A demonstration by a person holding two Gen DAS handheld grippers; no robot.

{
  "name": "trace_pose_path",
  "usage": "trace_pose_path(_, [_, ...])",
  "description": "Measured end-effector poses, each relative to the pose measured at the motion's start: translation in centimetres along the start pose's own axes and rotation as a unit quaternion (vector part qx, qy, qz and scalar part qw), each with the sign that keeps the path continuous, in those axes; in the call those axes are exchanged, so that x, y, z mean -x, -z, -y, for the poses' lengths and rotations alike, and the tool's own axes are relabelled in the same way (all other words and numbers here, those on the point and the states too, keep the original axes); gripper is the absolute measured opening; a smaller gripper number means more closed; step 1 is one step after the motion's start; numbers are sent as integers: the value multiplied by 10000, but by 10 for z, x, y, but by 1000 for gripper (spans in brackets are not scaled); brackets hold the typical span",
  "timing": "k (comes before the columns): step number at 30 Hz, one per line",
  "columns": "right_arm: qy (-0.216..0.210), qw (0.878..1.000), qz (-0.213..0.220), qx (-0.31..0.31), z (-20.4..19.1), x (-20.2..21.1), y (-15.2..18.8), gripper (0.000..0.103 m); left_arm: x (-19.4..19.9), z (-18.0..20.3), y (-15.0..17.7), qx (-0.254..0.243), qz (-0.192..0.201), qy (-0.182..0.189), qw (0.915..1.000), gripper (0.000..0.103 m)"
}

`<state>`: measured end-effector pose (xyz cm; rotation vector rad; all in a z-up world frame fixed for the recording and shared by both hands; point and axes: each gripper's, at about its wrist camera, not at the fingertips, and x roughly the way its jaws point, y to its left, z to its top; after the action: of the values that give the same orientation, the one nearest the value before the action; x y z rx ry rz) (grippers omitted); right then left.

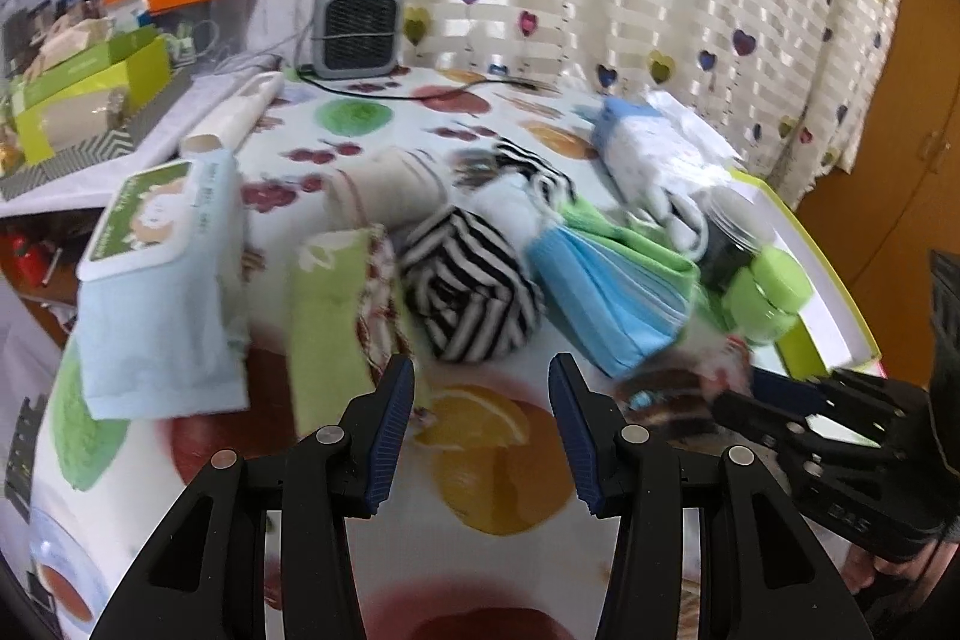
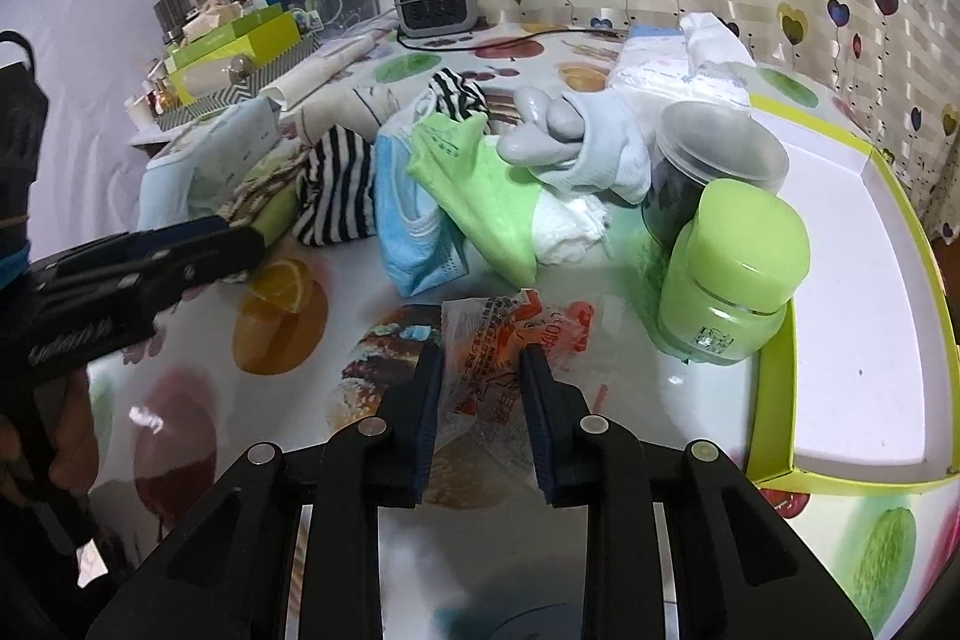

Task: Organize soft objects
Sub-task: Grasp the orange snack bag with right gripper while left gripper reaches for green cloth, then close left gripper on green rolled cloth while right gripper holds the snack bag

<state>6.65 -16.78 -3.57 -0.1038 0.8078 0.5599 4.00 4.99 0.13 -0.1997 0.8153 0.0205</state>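
Soft objects lie heaped mid-table on a fruit-print tablecloth (image 1: pixel 480 472). Left wrist view: left gripper (image 1: pixel 482 379) hovers low over bare cloth, fingers spread, nothing between them; just ahead sit a black-and-white striped roll (image 1: pixel 468 286), a green towel (image 1: pixel 327 316) touching its left side, a stack of blue face masks (image 1: pixel 600 292) to its right, and a pale blue wipes pack (image 1: pixel 162 280) further left. Frame blurred, so contacts within the heap are uncertain. Right wrist view: right gripper (image 2: pixel 482 355) straddles a crinkled orange-and-white plastic wrapper (image 2: pixel 510 334) lying flat on the tablecloth near the front edge of the heap; the fingers are partly drawn in with the wrapper between them, pads at or touching its edges, but a firm pinch cannot be confirmed. Behind it: a green cloth (image 2: pixel 480 196), a grey-and-white glove (image 2: pixel 570 142), a green-lidded jar (image 2: pixel 729 280) and a dark lidded container (image 2: pixel 714 166), both standing against the white tray (image 2: pixel 840 280) with lime rim. Risks, as judged: thin film may crumple and slip out if the pads catch only its edge; the wrapper is litter rather than a soft item, so sorting it with the fabrics would be wrong; a wide swing to the right could tip the jar, which stands close
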Motion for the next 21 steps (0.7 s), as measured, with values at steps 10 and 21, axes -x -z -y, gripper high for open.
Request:
trace_pose_path(10, [-100, 9998, 122, 90, -7, 7, -3, 27, 6, -24, -15, 142, 224, -333, 9991, 46])
trace_pose_path(21, [-156, 9998, 107, 98, -7, 7, -3, 27, -15, -41, -19, 93, -1, -734, 9973, 53])
